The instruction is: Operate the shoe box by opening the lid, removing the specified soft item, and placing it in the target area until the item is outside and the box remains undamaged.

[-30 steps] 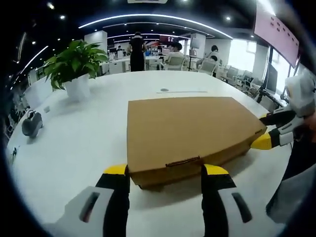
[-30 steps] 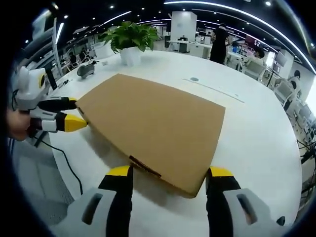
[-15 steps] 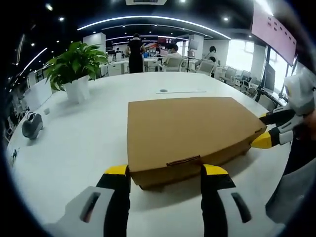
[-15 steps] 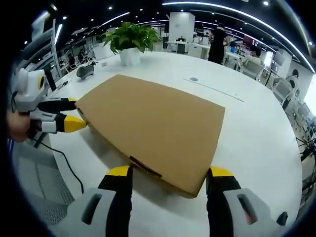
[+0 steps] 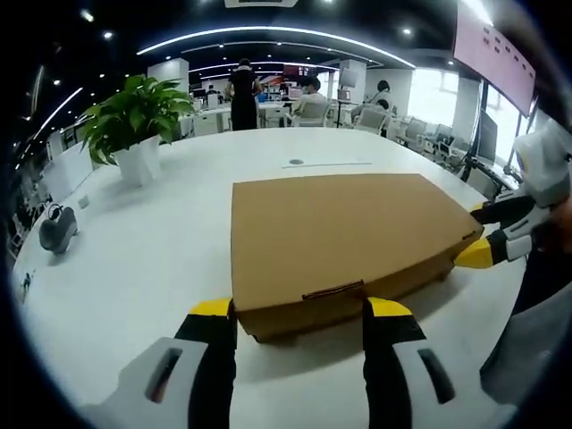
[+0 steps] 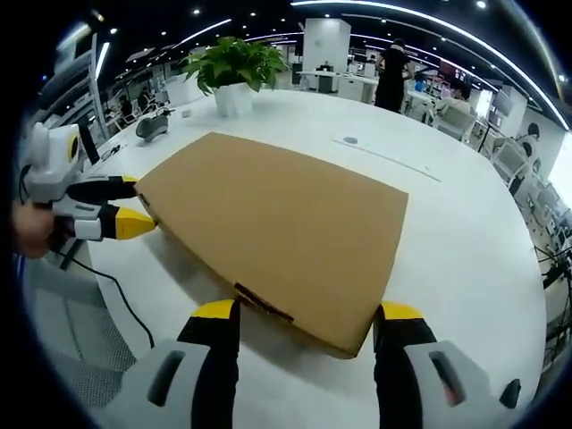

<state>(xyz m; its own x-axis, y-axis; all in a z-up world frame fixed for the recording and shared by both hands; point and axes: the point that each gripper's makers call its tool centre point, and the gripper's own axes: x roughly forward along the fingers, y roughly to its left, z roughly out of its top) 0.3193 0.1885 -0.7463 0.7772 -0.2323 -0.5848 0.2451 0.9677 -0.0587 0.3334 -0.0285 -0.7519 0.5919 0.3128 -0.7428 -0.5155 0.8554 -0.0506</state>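
Lying closed on the round white table (image 5: 134, 259), the flat brown corrugated-cardboard shoe box (image 5: 340, 232) looks light, stiff and crushable, best lifted by its lid's front lip, which the left gripper (image 5: 300, 313) and right gripper (image 6: 306, 315) straddle, jaws apart, gripping nothing.

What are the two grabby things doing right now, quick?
Left hand-held gripper: open, jaws spread on either side of the closed shoe box's near end, holding nothing.
Right hand-held gripper: open, jaws spread at another edge of the box, holding nothing.
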